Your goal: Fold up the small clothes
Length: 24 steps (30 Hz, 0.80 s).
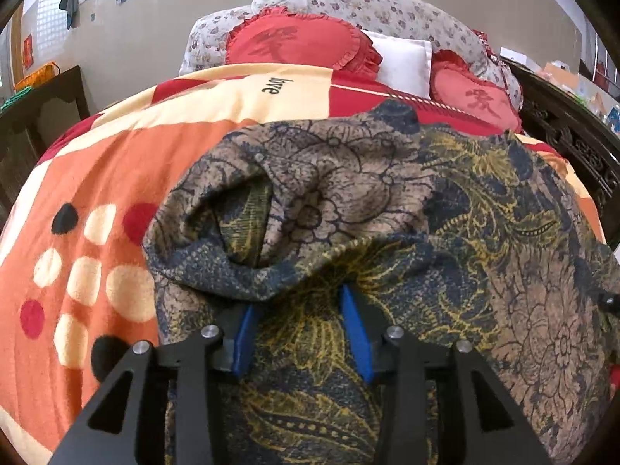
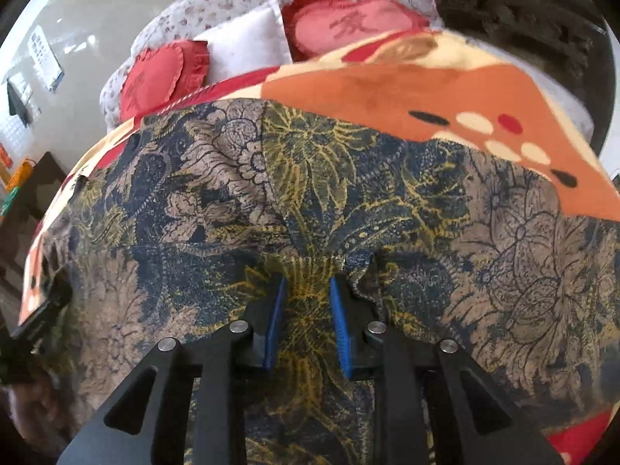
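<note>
A floral garment [image 1: 387, 193] in dark blue, tan and yellow lies spread on the bed's orange, red and cream blanket [image 1: 97, 193]. In the left wrist view a loose fold of it humps up ahead and drapes over the tips of my left gripper [image 1: 300, 294]. The blue pads [image 1: 358, 329] stand apart, with cloth lying between and under them. In the right wrist view the garment [image 2: 310, 174] fills the middle. My right gripper [image 2: 308, 283] points down onto it. Its blue pads [image 2: 341, 329] stand apart around a small pleated ridge of cloth, not pressing on it.
Red heart-shaped cushions [image 1: 294, 42], a white pillow [image 1: 407, 62] and a flowered bolster [image 1: 387, 7] lie at the head of the bed. Dark carved wood [image 1: 573, 143] runs along the right side. A dark cabinet [image 1: 38, 116] stands at the left. The blanket [image 2: 426, 89] shows beyond the garment.
</note>
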Tool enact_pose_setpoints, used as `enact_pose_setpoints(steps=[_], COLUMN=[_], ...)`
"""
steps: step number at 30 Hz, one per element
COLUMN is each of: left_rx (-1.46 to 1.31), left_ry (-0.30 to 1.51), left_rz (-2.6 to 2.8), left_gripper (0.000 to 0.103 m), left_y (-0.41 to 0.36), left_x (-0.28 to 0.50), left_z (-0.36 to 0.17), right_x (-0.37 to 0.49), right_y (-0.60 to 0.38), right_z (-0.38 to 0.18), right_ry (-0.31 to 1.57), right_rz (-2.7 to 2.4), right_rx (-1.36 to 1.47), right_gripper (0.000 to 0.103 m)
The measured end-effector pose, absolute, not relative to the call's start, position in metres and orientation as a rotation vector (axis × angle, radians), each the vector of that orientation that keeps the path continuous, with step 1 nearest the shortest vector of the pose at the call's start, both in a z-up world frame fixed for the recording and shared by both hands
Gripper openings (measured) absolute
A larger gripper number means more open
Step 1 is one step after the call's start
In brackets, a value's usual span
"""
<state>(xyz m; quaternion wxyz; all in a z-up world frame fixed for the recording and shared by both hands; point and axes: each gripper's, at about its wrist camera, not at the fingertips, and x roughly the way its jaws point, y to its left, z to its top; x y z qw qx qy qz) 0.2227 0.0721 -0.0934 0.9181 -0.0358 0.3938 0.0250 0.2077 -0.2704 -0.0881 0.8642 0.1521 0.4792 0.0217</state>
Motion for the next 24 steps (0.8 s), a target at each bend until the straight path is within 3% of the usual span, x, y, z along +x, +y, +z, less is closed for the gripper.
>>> enact_pose_setpoints(steps=[4, 7, 11, 12, 14, 16, 19, 24], left_rx=[-0.093, -0.07, -0.016, -0.004, -0.016, -0.021, 0.005, 0.026], left_ry=[0.811, 0.813, 0.859, 0.886, 0.851, 0.776, 0.758, 0.791], left_rz=[0.041, 0.051, 0.052, 0.062, 0.041, 0.002, -0.087, -0.179], left_gripper=[0.044, 0.045, 0.048, 0.05, 0.066, 0.088, 0.09, 0.09], left_y=[0.073, 0.072, 0.068, 0.067, 0.067, 0.062, 0.046, 0.019], left_x=[0.222, 0.224, 0.222, 0.217, 0.196, 0.163, 0.129, 0.101], left_z=[-0.093, -0.093, -0.082, -0.073, -0.056, -0.041, -0.043, -0.069], right_x=[0.171, 0.151, 0.129, 0.117, 0.088, 0.057, 0.016, -0.058], right_y=[-0.258, -0.23, -0.24, -0.255, -0.293, -0.351, -0.447, -0.59], right_z=[-0.051, -0.081, -0.07, -0.061, -0.045, -0.041, -0.054, -0.103], right_ry=[0.932, 1.067, 1.053, 1.016, 0.939, 0.913, 0.921, 0.826], right_rz=[0.077, 0.05, 0.029, 0.009, -0.057, -0.134, -0.302, -0.423], right_rx=[0.31, 0.172, 0.223, 0.27, 0.326, 0.372, 0.511, 1.057], right_gripper=[0.032, 0.047, 0.049, 0.049, 0.049, 0.05, 0.05, 0.05])
